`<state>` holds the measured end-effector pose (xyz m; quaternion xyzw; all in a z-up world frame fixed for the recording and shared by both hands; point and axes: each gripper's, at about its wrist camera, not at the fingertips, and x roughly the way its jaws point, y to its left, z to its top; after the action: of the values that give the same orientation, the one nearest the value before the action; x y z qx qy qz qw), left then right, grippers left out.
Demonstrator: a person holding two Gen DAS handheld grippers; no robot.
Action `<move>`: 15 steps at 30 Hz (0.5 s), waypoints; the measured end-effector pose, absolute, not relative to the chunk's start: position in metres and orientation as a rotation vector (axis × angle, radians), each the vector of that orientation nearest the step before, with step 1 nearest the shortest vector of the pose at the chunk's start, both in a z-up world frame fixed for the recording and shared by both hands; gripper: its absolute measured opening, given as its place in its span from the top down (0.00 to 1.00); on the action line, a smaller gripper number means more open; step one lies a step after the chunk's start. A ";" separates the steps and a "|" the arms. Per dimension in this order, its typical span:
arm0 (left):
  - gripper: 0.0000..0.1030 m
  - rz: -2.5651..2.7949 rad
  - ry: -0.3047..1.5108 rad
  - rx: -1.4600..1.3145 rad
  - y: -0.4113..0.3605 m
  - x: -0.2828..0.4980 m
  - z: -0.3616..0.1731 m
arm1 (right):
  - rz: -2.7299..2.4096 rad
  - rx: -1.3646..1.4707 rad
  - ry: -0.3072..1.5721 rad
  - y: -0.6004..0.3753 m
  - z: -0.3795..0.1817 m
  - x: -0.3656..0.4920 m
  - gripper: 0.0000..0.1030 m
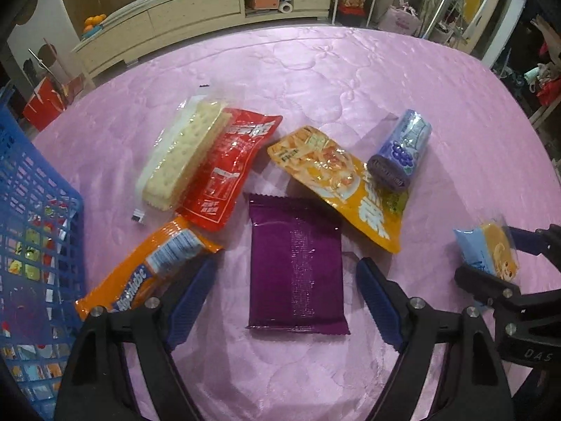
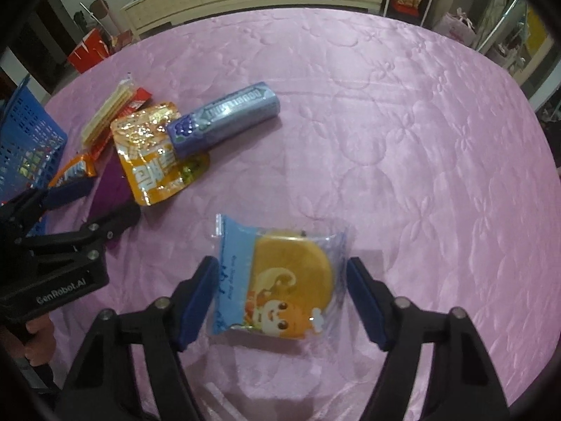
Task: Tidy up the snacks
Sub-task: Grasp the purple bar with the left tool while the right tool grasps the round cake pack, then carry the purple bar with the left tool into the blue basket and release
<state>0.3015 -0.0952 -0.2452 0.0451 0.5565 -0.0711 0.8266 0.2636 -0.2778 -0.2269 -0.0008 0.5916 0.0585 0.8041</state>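
My left gripper [image 1: 285,263] points down over a flat purple packet [image 1: 296,273] on the pink tablecloth. Its blue pads stand either side of the packet with a gap on both sides, so it is open. My right gripper [image 2: 280,263] straddles a clear-and-blue wrapped round cake [image 2: 280,280]. Its pads stand at the wrapper's edges without squeezing it, so it is open too. Beyond the purple packet lie an orange biscuit roll [image 1: 150,263], a red pouch [image 1: 224,172], a cracker pack [image 1: 182,154], a yellow pouch [image 1: 336,182] and a purple grape tin [image 1: 403,151].
A blue mesh basket [image 1: 31,245] with several snacks inside stands at the table's left edge. The pink cloth [image 2: 420,140] stretches bare to the right and far side. A cabinet [image 1: 196,14] and clutter stand beyond the table. A hand [image 2: 35,336] holds the left gripper.
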 end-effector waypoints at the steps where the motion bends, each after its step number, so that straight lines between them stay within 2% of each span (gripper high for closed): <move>1: 0.32 -0.161 1.181 0.097 -0.096 0.300 -0.244 | 0.128 -0.004 1.265 -0.278 -0.227 0.263 0.31; 3: 0.55 -0.181 1.182 0.110 -0.099 0.297 -0.241 | 0.136 -0.001 1.254 -0.279 -0.226 0.261 0.36; 4: 0.57 -0.190 1.184 0.114 -0.101 0.296 -0.238 | 0.138 0.003 1.250 -0.277 -0.226 0.263 0.39; 15: 0.57 -0.203 1.197 0.106 -0.101 0.243 -0.223 | 0.184 0.024 1.238 -0.276 -0.212 0.228 0.41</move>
<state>0.2427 -0.1010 -0.2235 0.0497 0.5620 -0.0952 0.8202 0.2279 -0.2764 -0.2124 0.0111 0.5792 0.0860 0.8105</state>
